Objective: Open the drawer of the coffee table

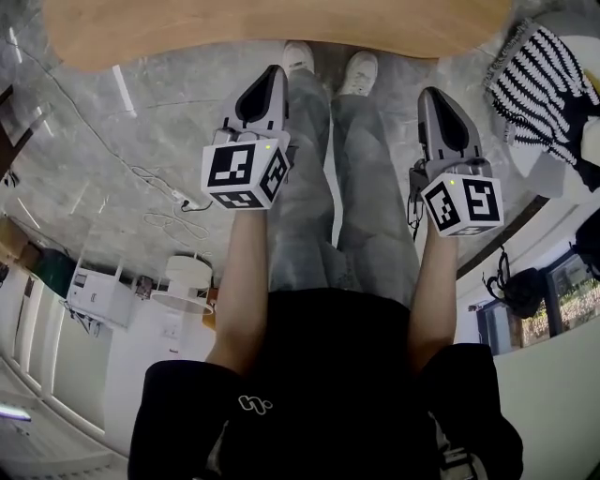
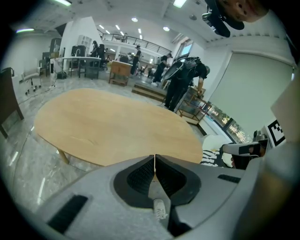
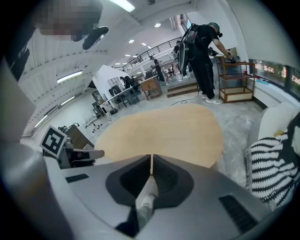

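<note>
Head view shows left gripper (image 1: 273, 73) and right gripper (image 1: 429, 94) fully closed, holding nothing.

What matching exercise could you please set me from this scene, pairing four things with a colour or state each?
Things:
1. table
2. blanket
3. shoes
4. left tongs

Colour or state:
A. white
B. shut, with nothing between them
C. light wood
D. black and white stripes

Pairs: 1-C, 2-D, 3-A, 4-B
</note>
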Action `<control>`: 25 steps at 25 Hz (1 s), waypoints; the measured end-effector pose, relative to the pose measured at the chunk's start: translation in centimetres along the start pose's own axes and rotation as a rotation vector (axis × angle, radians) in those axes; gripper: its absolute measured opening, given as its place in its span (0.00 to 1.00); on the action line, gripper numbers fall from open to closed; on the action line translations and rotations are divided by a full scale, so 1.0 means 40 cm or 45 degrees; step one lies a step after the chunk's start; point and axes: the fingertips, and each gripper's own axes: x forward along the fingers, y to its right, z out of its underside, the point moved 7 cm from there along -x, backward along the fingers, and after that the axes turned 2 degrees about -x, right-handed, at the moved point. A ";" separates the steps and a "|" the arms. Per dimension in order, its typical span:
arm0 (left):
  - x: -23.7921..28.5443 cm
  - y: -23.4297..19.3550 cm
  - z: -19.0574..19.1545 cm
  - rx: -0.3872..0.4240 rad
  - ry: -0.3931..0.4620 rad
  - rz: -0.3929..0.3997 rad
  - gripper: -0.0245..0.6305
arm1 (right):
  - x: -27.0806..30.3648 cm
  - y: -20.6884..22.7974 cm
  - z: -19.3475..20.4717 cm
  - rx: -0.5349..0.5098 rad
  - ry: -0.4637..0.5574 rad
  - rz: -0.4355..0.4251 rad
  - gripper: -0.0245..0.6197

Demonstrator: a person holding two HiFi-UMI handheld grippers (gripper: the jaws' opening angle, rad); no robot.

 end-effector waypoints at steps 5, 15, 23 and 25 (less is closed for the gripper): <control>0.029 -0.034 0.048 0.032 -0.064 0.002 0.06 | 0.035 0.009 0.061 -0.035 -0.070 -0.040 0.06; 0.103 -0.149 0.125 0.096 -0.236 -0.050 0.18 | 0.109 0.113 0.154 -0.246 -0.280 -0.025 0.26; 0.160 -0.248 0.157 0.170 -0.350 -0.136 0.26 | 0.164 0.191 0.207 -0.436 -0.455 0.026 0.29; 0.182 -0.259 0.164 0.178 -0.364 -0.147 0.27 | 0.176 0.213 0.219 -0.477 -0.491 0.032 0.29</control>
